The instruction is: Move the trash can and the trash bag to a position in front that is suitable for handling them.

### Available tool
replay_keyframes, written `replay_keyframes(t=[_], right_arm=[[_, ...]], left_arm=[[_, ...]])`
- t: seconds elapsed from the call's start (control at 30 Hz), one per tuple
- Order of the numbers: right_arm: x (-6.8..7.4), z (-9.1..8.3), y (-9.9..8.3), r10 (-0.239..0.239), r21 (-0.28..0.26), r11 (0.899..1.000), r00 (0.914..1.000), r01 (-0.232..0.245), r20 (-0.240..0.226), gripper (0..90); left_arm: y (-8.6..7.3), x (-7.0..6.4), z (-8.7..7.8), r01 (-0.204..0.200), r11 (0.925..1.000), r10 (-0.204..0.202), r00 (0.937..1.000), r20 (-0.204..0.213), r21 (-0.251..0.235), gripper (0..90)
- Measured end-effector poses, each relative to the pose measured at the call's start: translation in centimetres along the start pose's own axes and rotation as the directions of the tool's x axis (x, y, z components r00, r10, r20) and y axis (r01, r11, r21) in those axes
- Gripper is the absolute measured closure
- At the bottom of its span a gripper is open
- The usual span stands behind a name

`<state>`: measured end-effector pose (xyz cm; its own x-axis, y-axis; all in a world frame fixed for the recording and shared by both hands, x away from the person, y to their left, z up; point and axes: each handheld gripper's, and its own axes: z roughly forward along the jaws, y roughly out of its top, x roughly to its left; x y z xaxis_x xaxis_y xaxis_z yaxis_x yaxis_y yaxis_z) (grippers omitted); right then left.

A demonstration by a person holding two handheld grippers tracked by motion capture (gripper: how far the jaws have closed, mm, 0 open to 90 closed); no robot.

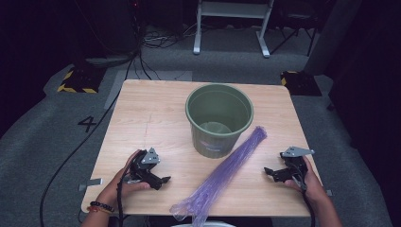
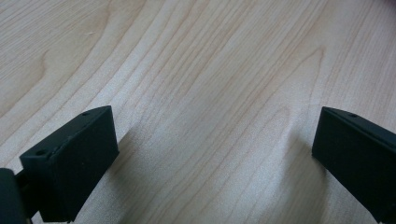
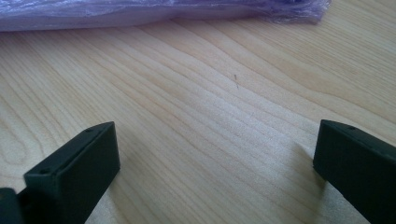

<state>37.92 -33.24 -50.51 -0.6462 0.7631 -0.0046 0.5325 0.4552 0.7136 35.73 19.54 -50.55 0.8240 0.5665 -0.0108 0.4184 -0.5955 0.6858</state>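
A green plastic bin stands upright near the middle of the wooden table. A long bunched purple plastic bag lies diagonally from beside the bin down to the front edge. My left gripper rests at the front left, open, jaws wide over bare wood. At the front right my right gripper is open too, pointing toward the purple bag, a short gap away from it.
The table stands on grey carpet. Beyond it are a white metal frame, cables and yellow-black striped blocks. A black cable runs along the floor at the left.
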Motion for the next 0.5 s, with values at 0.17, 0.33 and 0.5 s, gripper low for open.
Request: replay_keyframes(t=[0.17, 0.33, 0.5], right_arm=[[-0.03, 0.00, 0.00, -0.002, 0.000, 1.000, 1.0000, 0.002, -0.002, 0.2], [-0.03, -0.01, -0.01, -0.002, 0.000, 1.000, 1.0000, 0.002, -0.001, 0.2], [-0.04, 0.01, 0.01, -0.001, 0.000, 1.000, 1.0000, 0.001, -0.001, 0.2]], left_arm=[[0.03, -0.01, 0.00, 0.001, 1.0000, -0.001, 1.0000, -0.001, 0.003, 0.0], [0.03, -0.01, 0.00, 0.001, 1.0000, -0.001, 1.0000, -0.001, 0.002, 0.0], [0.03, -0.01, 0.00, 0.002, 1.0000, -0.002, 1.0000, -0.001, 0.002, 0.0]])
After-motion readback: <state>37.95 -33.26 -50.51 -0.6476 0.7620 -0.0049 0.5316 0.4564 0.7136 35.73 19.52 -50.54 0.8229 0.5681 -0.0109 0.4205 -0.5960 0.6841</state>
